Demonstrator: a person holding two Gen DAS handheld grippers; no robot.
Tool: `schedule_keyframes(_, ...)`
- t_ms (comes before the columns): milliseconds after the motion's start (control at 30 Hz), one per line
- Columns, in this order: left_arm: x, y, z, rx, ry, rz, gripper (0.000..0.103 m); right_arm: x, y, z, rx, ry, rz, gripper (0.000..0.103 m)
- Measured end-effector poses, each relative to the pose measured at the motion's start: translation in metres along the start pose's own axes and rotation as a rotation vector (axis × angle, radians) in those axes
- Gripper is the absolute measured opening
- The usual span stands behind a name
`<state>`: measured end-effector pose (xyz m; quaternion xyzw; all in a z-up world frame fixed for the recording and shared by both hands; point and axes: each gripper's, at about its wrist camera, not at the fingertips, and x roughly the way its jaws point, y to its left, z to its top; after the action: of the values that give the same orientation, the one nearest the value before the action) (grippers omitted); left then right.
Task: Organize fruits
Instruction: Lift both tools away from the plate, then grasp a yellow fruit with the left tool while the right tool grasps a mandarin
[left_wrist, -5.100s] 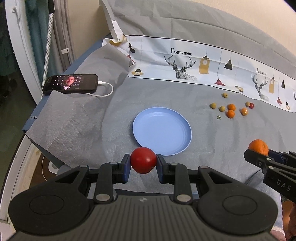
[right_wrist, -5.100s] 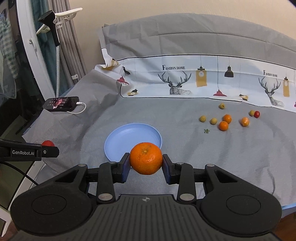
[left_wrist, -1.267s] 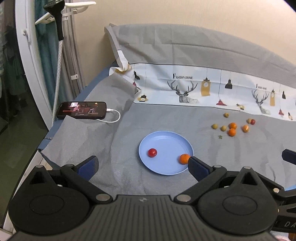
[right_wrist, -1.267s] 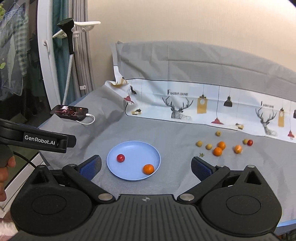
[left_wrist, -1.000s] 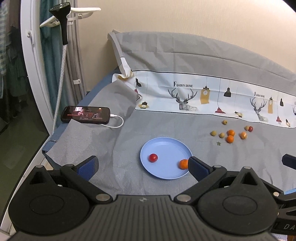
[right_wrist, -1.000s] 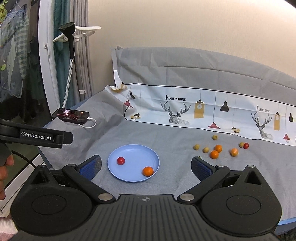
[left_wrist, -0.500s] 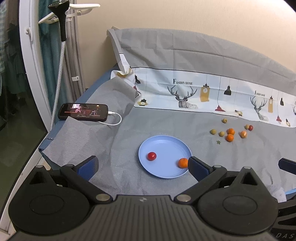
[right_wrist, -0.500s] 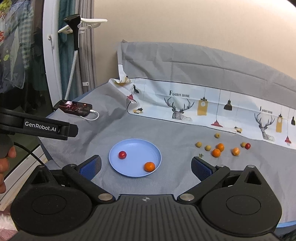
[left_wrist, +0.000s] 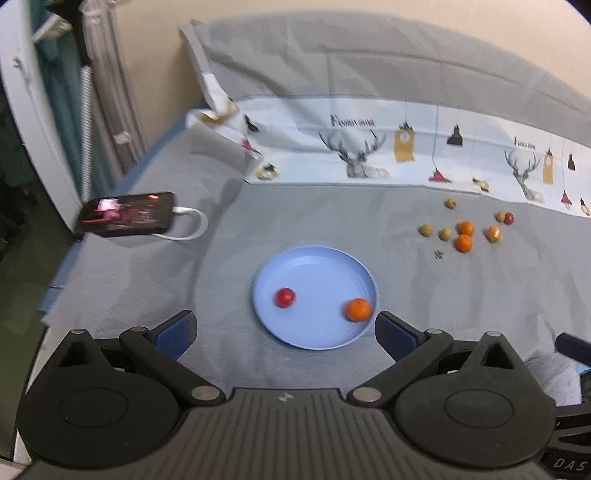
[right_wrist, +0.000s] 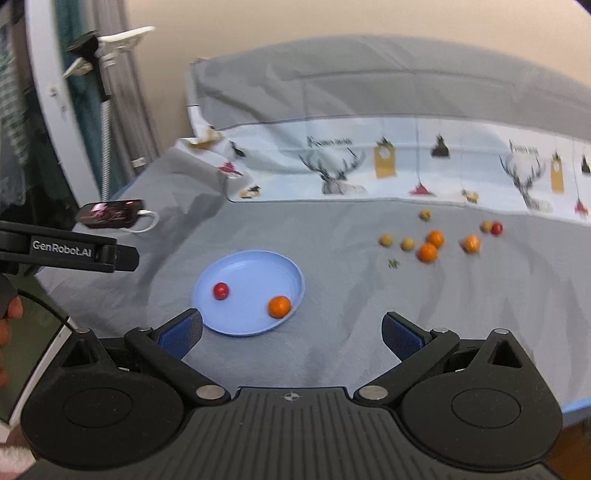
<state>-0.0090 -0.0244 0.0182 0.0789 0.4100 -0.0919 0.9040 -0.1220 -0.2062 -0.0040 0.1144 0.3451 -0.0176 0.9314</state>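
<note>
"GenRobot.AI" on left hand-held gripper (right_wrist: 122, 258); "DAS" on right hand-held gripper (left_wrist: 570, 463)

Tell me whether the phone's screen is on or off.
On: the black phone on the grey cloth shows a lit reddish picture.

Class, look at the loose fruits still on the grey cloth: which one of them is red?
The small red fruit at the far right of the cluster, touching a yellowish fruit. The other loose ones are orange or yellowish.

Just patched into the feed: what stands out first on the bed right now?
A blue plate sits mid-cloth holding a red tomato and an orange near its right rim. Loose small fruits cluster far right; a lit phone lies at the left edge. Both grippers are open and empty.
</note>
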Motion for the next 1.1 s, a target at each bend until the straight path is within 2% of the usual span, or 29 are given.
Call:
schedule_keyframes(133,0.035,-0.028,0.025,0.042,0.057,-0.024,0.103,0.025,-0.031,0.002,0.093,0.011,-0.054,0.102)
schedule_keyframes(333,0.095,-0.091,0.064,0.178,0.04,-0.073,0.103,0.083,-0.091,0.011,0.184,0.011,-0.194,0.102)
schedule_keyframes(600,0.238,-0.187,0.105,0.339,0.112,-0.106,0.103,0.21,-0.168,0.024,0.206,0.003,-0.389,0.102)
schedule_keyframes(700,0.293,-0.211,0.12,0.363,0.153,-0.134,0.103,0.263,-0.19,0.027,0.186,0.024,-0.407,0.102)
schedule_keyframes(867,0.359,-0.237,0.131,0.409,0.198,-0.18,0.103,0.331,-0.214,0.033,0.175,0.054,-0.337,0.102)
schedule_keyframes(900,0.369,-0.242,0.132,0.424,0.205,-0.186,0.103,0.34,-0.216,0.034,0.168,0.054,-0.342,0.102)
schedule_keyframes(1000,0.394,-0.256,0.132,0.467,0.203,-0.174,0.103,0.352,-0.226,0.038,0.109,0.01,-0.433,0.102)
schedule_keyframes(1100,0.409,-0.265,0.136,0.483,0.2,-0.19,0.103,0.349,-0.242,0.04,0.158,0.01,-0.442,0.102)
